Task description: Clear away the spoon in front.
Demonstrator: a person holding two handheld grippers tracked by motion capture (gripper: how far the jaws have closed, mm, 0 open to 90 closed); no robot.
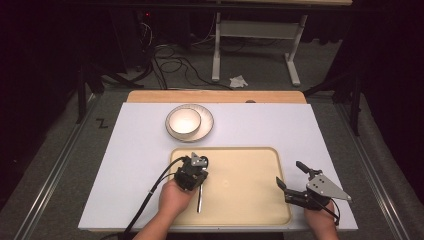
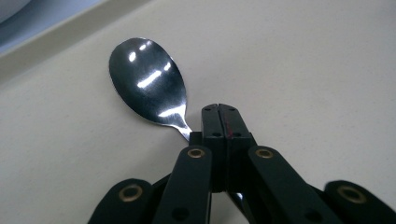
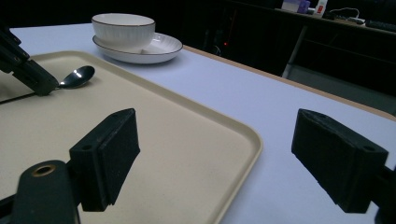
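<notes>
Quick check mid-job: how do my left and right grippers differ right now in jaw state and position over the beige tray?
The left gripper has its jaws shut on the shiny metal spoon, at the neck; the right gripper is open and holds nothing. The left sits over the beige plastic tray's left part; the right straddles the tray's right rim, one jaw over the tray, one over the white tabletop. Both are black, two-jawed, hand-held.
</notes>
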